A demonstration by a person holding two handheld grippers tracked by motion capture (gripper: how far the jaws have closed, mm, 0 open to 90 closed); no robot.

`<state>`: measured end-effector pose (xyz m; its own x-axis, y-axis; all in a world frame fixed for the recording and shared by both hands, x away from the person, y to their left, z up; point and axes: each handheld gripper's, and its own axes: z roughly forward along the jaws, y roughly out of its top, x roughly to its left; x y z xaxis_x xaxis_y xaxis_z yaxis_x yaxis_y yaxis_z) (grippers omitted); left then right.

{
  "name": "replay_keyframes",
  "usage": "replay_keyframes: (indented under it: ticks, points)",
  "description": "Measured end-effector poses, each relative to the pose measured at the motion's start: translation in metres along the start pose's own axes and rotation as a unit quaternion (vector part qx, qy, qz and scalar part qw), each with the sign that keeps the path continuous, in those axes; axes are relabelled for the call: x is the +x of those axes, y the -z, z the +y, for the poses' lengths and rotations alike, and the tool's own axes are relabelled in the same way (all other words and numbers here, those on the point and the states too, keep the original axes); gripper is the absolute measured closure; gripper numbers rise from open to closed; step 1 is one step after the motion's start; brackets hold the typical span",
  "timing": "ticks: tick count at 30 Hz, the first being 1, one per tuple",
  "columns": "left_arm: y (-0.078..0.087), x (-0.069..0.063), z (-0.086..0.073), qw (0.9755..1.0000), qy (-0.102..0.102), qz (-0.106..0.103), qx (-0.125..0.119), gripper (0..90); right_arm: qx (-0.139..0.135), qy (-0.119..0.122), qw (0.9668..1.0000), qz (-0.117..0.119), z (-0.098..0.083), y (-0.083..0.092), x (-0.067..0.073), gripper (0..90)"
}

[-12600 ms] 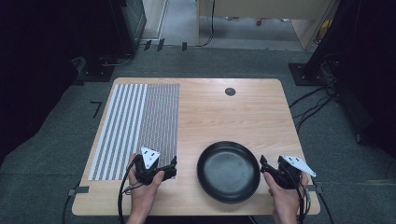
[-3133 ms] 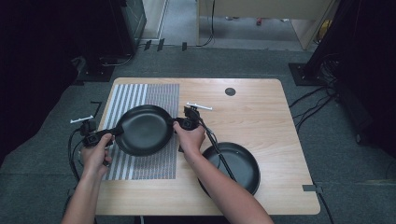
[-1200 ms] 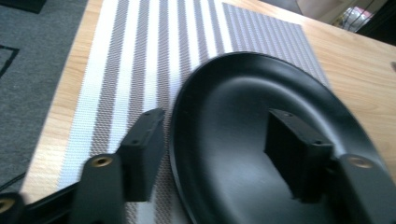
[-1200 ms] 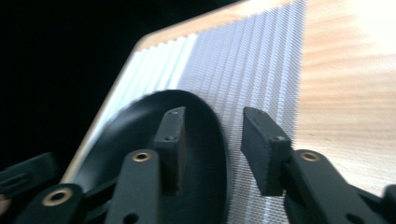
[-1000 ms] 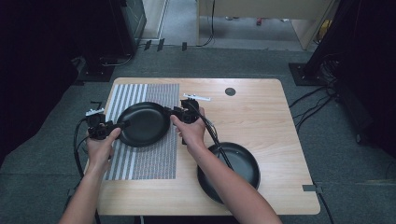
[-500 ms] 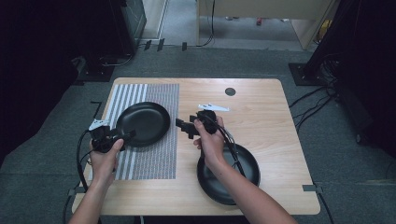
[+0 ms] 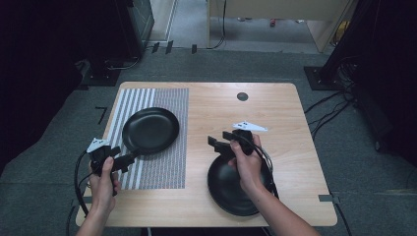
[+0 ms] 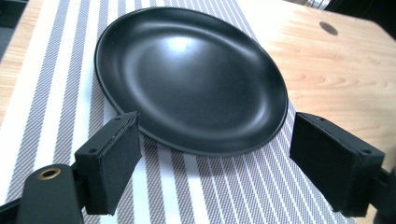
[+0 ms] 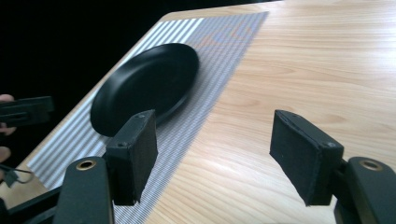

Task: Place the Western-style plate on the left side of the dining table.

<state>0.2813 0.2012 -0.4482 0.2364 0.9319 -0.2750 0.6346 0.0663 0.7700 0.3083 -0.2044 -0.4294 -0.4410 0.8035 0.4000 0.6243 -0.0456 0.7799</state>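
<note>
Plate (image 7: 150, 130) just beyond left hand-held gripper (image 7: 125, 160).

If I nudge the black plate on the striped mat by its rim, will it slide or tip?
The black plate looks rigid and shallow, sitting flat, so tipping seems unlikely. The woven striped mat probably adds drag, so it may slide reluctantly. Its glossy surface could be slippery between pads.

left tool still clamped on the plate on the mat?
No: the left tool has its jaws wide apart, clear of the black plate lying on the striped mat.
</note>
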Motion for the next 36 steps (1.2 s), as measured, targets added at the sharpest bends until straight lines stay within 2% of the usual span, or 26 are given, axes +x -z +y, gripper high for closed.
replay_keyframes:
  ticks: [1, 4, 10, 14, 16, 19, 24, 27, 31, 36]
  points:
    - [0.004, -0.001, -0.004, 1.0, -0.005, -0.003, 0.0, 16.2, -0.002, 0.003, 1.0, -0.007, -0.004, 0.008, -0.006, 31.8]
    - [0.008, -0.002, -0.007, 1.0, -0.007, -0.005, 0.0, 16.2, -0.004, 0.002, 0.9999, -0.011, -0.009, 0.016, -0.013, 31.8]
    - [0.017, -0.002, -0.021, 0.9999, -0.011, -0.006, -0.001, 16.2, -0.016, -0.015, 0.9994, -0.027, -0.023, 0.041, -0.034, 31.2]
    - [0.023, -0.001, -0.032, 0.9995, -0.025, 0.016, 0.007, 16.2, -0.023, -0.017, 0.9989, -0.037, -0.03, 0.055, -0.045, 30.9]
    - [0.024, 0.0, -0.034, 0.9994, -0.025, 0.021, 0.006, 16.2, -0.025, -0.016, 0.9987, -0.041, -0.031, 0.058, -0.048, 30.9]
    - [0.027, 0.004, -0.042, 0.999, -0.027, 0.036, 0.004, 16.2, -0.026, -0.018, 0.9978, -0.058, -0.04, 0.072, -0.06, 30.9]
    - [0.031, 0.01, -0.05, 0.9987, -0.026, 0.044, 0.007, 16.2, -0.028, -0.025, 0.9966, -0.073, -0.048, 0.084, -0.073, 30.9]
    - [0.036, 0.018, -0.057, 0.9985, -0.019, 0.051, 0.008, 16.2, -0.033, -0.033, 0.9952, -0.086, -0.056, 0.098, -0.085, 30.8]
    - [0.044, 0.033, -0.07, 0.996, -0.013, 0.088, 0.005, 16.3, -0.032, -0.034, 0.9934, -0.104, -0.067, 0.113, -0.095, 30.8]
    - [0.05, 0.044, -0.078, 0.9944, -0.013, 0.105, 0.004, 16.3, -0.042, -0.04, 0.9903, -0.126, -0.079, 0.135, -0.111, 30.8]
